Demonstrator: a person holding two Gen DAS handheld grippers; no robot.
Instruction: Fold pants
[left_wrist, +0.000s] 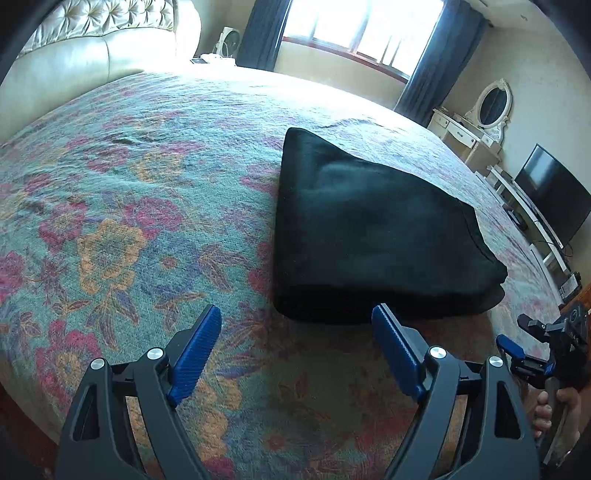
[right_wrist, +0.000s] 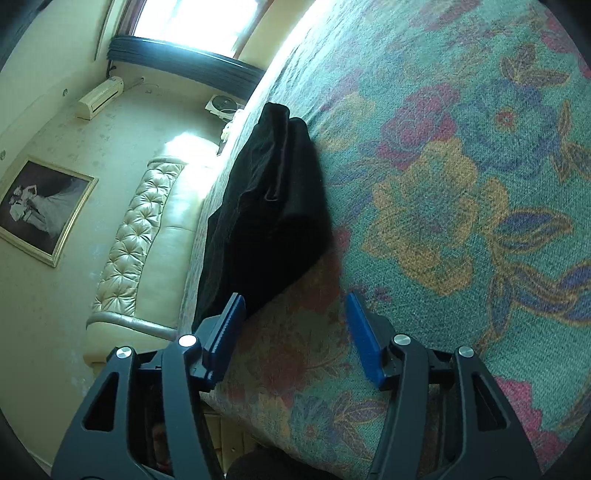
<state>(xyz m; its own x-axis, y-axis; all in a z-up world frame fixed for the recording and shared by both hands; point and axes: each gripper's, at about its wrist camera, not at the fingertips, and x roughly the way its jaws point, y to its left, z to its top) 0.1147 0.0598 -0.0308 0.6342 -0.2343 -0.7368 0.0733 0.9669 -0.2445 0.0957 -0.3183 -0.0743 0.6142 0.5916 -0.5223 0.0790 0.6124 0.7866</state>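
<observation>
The bed (left_wrist: 147, 177) fills most of both views, its floral cover in teal, red and yellow running out of frame on every side, so its full extent cannot be made out. At its head a cream tufted headboard (left_wrist: 92, 40) is partly cut off by the lens rim. The window (left_wrist: 362, 26) is washed out by glare, and nothing beyond the glass can be read.

The pants (left_wrist: 369, 229) lie on the bed as a black folded stack, well in from the head end and near the edge where both tools are. The fabric is so dark that its layers are hard to separate; in the right wrist view a seam or hem edge (right_wrist: 273, 195) shows, probably a fold line.

The left gripper (left_wrist: 297, 336) hangs low over the cover just short of the stack's near edge, level, jaws spread wide and holding nothing; its right finger overlaps the pants' edge in view. The right gripper (right_wrist: 295, 325) is rolled sideways, so the bed reads as tilted, jaws likewise wide apart and empty, the stack's corner just beside its left finger. The person's right hand (left_wrist: 550, 410) is mostly cut off.
</observation>
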